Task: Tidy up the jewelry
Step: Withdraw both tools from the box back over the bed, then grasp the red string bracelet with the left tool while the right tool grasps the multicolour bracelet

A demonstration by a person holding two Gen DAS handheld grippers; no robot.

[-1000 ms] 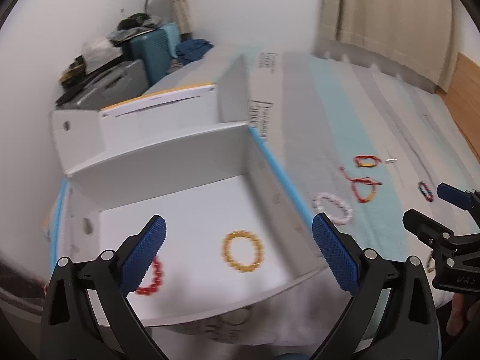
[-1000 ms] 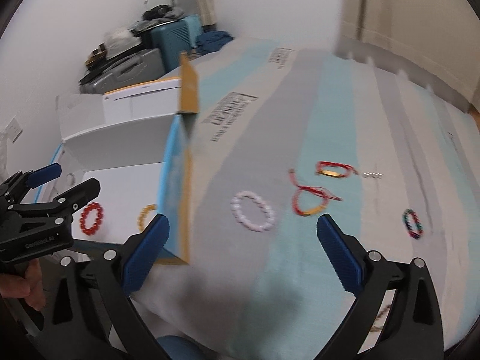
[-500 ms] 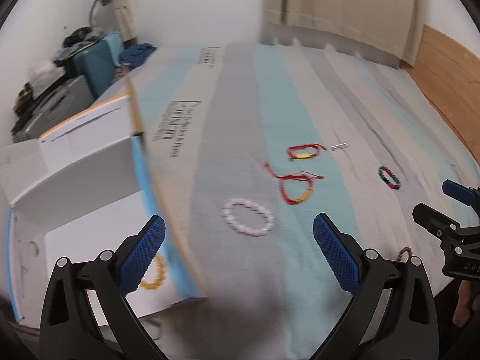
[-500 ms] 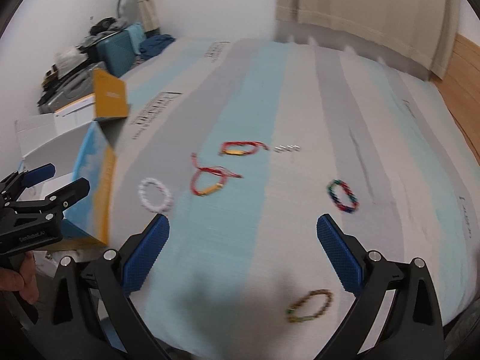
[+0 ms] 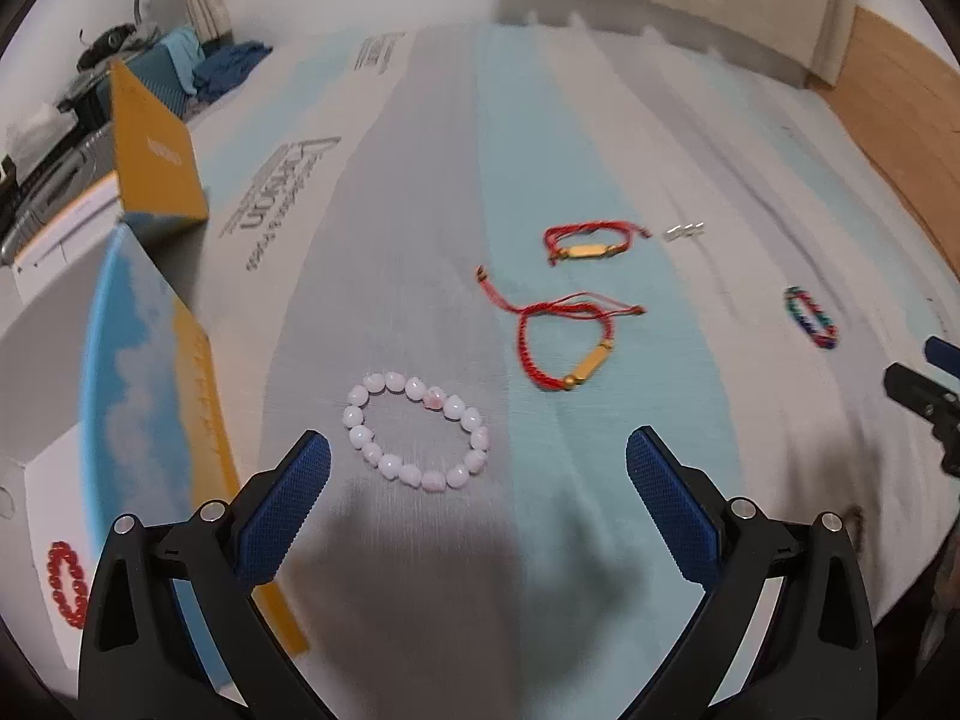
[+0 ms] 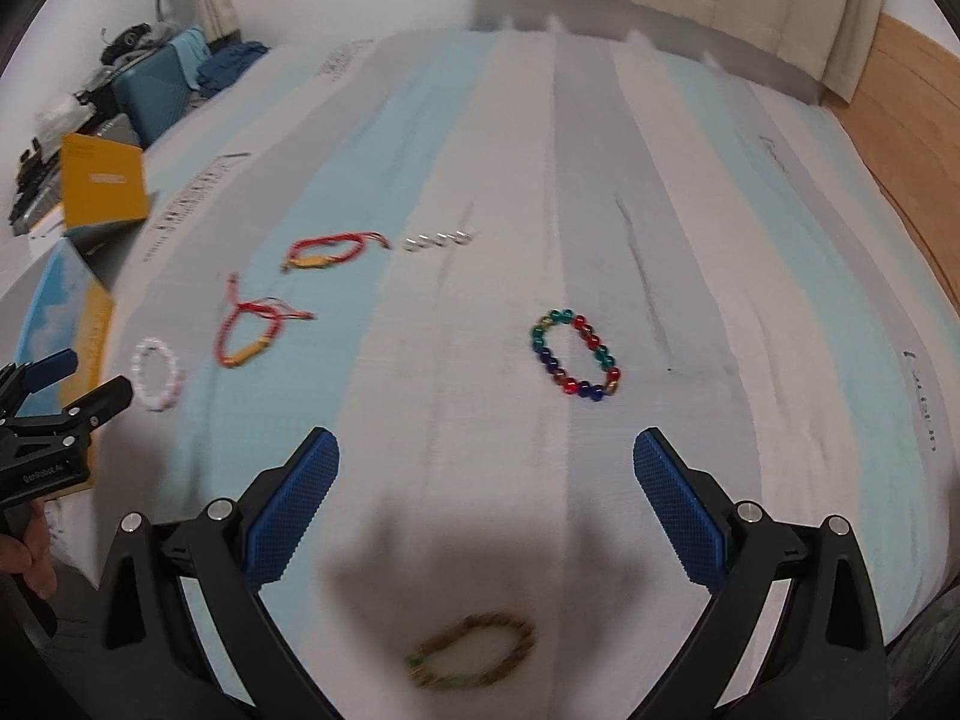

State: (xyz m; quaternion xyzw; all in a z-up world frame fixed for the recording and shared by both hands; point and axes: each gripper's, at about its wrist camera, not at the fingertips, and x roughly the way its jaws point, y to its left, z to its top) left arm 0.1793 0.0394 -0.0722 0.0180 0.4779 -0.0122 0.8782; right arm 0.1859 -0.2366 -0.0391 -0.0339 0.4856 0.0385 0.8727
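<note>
My left gripper [image 5: 477, 480] is open and empty, hovering just above a pale pink bead bracelet [image 5: 418, 438] on the striped bed. Two red cord bracelets with gold bars [image 5: 564, 342] [image 5: 591, 242] lie beyond it. My right gripper [image 6: 486, 480] is open and empty above the bed, between a multicoloured bead bracelet [image 6: 576, 354] ahead and a brown bead bracelet [image 6: 474, 651] below it. A red bead bracelet [image 5: 66, 582] lies inside the white box [image 5: 36, 480] at the left.
The box has a blue and yellow flap [image 5: 150, 396] standing up at the bed's left edge. A small silver piece [image 6: 441, 240] lies mid-bed. A teal suitcase and clutter [image 6: 150, 84] stand far left. A wooden wall [image 6: 912, 120] runs at right.
Both grippers swung right, away from the box and out over the bed. The left one now sits over the pink bracelet. The right one now faces the multicoloured bracelet.
</note>
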